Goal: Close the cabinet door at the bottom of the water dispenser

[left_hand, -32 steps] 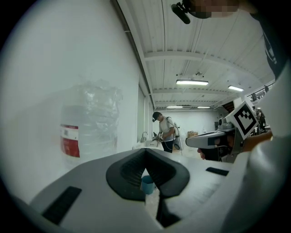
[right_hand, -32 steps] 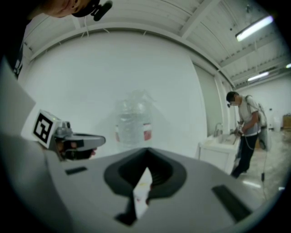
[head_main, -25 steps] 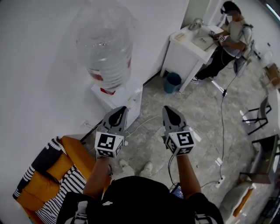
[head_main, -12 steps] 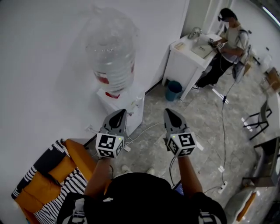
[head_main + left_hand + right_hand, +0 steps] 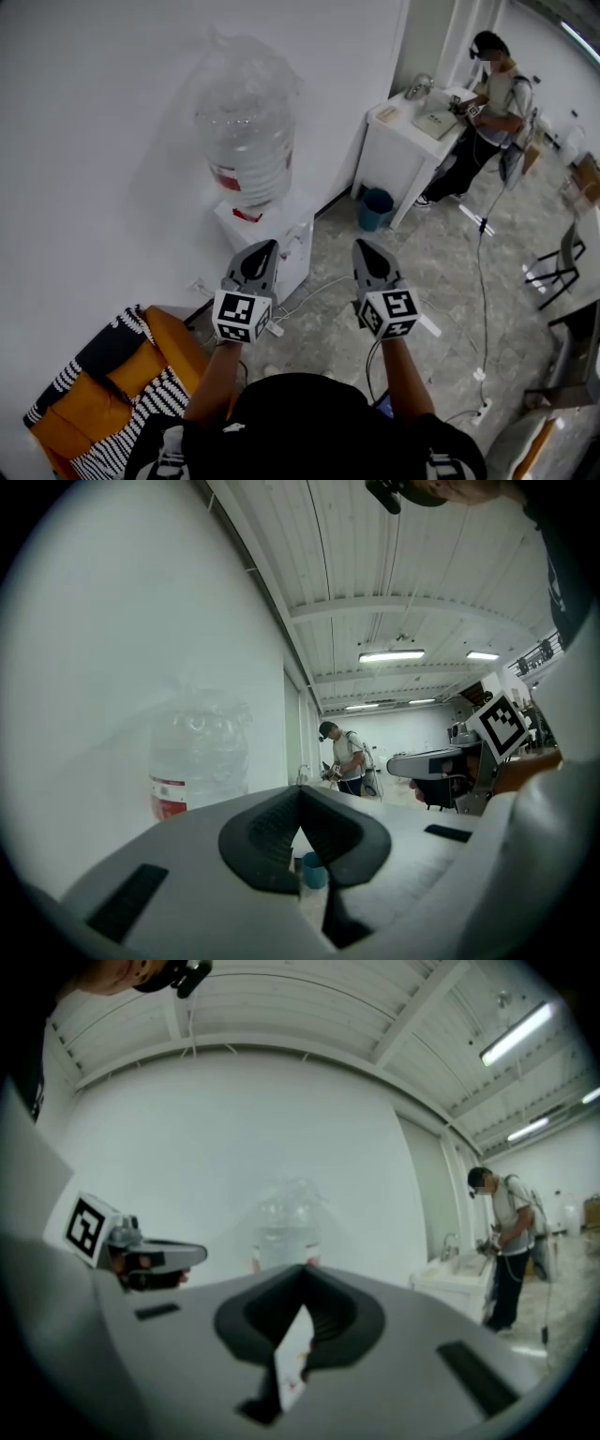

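The white water dispenser (image 5: 272,230) stands against the wall with a large clear bottle (image 5: 247,122) on top. Its lower front is hidden behind my grippers, so I cannot see the cabinet door. My left gripper (image 5: 266,247) is shut and empty, held level in front of the dispenser's right side. My right gripper (image 5: 361,246) is also shut and empty, a hand's width to the right over the floor. The left gripper view has the bottle (image 5: 197,752) to the left of the shut tips (image 5: 300,789). In the right gripper view the bottle (image 5: 286,1222) stands straight beyond the shut tips (image 5: 303,1267).
A blue bin (image 5: 377,206) sits by a white table (image 5: 412,127) where a person (image 5: 492,80) stands. An orange and striped seat (image 5: 122,375) is at lower left. Cables and a power strip (image 5: 480,377) lie on the stone floor; chairs (image 5: 562,253) stand at the right.
Both grippers have risen a little together, still shut and side by side. In the head view the dispenser and bottle now sit lower and more to the right.
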`<state>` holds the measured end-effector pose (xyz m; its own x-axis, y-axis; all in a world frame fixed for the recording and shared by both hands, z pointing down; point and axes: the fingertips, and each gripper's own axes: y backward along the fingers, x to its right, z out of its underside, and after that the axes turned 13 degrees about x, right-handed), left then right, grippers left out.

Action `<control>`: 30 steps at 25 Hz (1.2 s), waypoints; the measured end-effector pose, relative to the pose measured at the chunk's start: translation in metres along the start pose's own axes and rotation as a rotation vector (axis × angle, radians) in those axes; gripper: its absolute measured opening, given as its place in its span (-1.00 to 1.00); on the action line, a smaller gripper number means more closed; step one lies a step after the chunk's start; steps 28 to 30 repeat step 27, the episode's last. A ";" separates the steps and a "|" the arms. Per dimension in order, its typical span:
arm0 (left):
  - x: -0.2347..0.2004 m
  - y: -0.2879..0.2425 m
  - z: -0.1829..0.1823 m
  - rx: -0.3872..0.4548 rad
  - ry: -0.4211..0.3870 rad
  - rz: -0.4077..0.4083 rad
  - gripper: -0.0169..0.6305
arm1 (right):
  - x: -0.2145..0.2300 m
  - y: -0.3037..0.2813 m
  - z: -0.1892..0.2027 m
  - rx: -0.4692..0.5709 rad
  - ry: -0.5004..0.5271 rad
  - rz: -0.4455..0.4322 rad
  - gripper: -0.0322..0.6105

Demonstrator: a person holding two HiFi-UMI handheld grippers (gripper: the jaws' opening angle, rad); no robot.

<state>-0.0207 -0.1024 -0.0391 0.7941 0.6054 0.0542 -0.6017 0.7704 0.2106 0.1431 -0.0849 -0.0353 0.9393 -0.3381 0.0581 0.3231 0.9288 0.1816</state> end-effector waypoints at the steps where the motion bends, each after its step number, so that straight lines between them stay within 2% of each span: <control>1: 0.001 0.000 -0.001 0.001 -0.001 0.002 -0.92 | -0.001 0.000 -0.001 0.001 0.001 -0.003 -0.79; 17: 0.020 0.005 -0.006 0.015 0.007 0.011 -0.92 | -0.010 0.005 -0.007 0.026 -0.020 -0.009 -0.79; 30: 0.018 0.009 -0.008 0.018 0.006 0.001 -0.92 | -0.014 0.006 -0.008 0.025 -0.022 -0.020 -0.79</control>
